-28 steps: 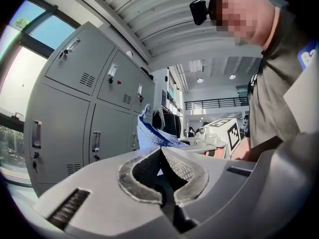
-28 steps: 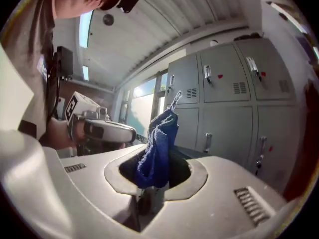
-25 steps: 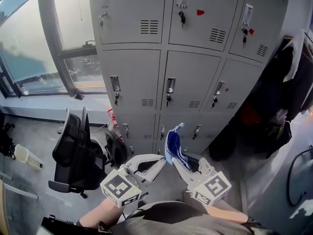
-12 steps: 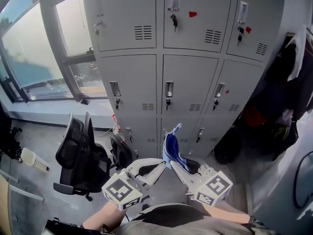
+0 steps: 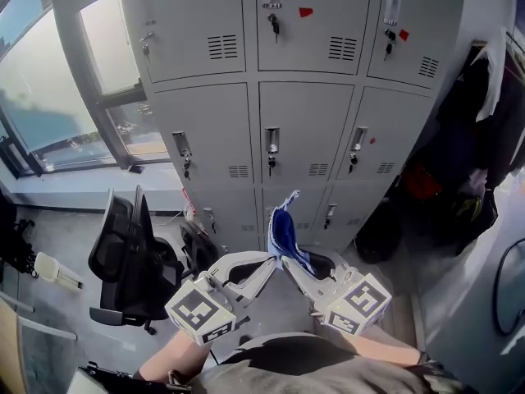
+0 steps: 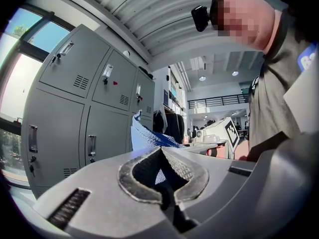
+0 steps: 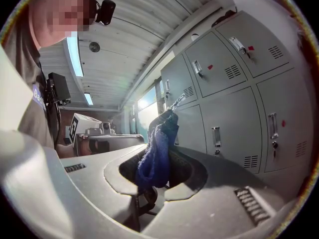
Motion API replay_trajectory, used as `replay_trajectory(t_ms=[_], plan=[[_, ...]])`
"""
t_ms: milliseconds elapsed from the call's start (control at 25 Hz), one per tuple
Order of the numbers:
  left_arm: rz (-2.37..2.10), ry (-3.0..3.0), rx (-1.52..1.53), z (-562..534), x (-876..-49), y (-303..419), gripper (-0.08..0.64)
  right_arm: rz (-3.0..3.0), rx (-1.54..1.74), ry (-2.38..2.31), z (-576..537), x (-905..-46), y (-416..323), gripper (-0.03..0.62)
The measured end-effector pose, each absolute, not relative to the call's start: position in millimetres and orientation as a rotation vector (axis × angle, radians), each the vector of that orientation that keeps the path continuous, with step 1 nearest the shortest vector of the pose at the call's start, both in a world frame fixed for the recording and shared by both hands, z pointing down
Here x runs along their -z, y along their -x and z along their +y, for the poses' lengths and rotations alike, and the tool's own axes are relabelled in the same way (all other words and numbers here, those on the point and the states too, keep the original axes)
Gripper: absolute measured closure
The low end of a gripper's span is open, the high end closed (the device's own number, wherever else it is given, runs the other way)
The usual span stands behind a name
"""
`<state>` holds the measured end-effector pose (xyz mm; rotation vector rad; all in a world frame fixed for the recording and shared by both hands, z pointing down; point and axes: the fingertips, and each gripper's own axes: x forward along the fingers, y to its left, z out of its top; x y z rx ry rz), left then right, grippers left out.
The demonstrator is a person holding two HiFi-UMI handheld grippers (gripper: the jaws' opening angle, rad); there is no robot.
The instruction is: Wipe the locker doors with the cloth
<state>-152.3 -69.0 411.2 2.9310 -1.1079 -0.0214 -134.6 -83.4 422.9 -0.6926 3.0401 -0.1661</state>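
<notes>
Lower centre: left gripper [image 5: 269, 264] jaws pressed together, empty, tips just beside the blue cloth [image 5: 284, 228]. The right gripper [image 5: 289, 264] pinches the cloth's lower end, well short of the locker doors [image 5: 299, 109] above. Risk (judged): the bunched cloth snags a latch [image 5: 271, 142] and pulls free. No legible writing; red tags [image 5: 306, 11] are blank.

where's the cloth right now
Head view, low centre: the blue cloth is clamped in the right gripper, held up before the bottom lockers, close by the left gripper.
</notes>
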Motion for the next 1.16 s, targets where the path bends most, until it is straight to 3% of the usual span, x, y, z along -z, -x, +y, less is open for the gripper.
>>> replay_trajectory(t_ms=[1160], plan=[[-1.092, -2.92, 0.042, -70.7, -416.5, 151.5, 0.552, 3.054, 0.182, 0.736, -84.6, -430.9, 129.8, 0.506]])
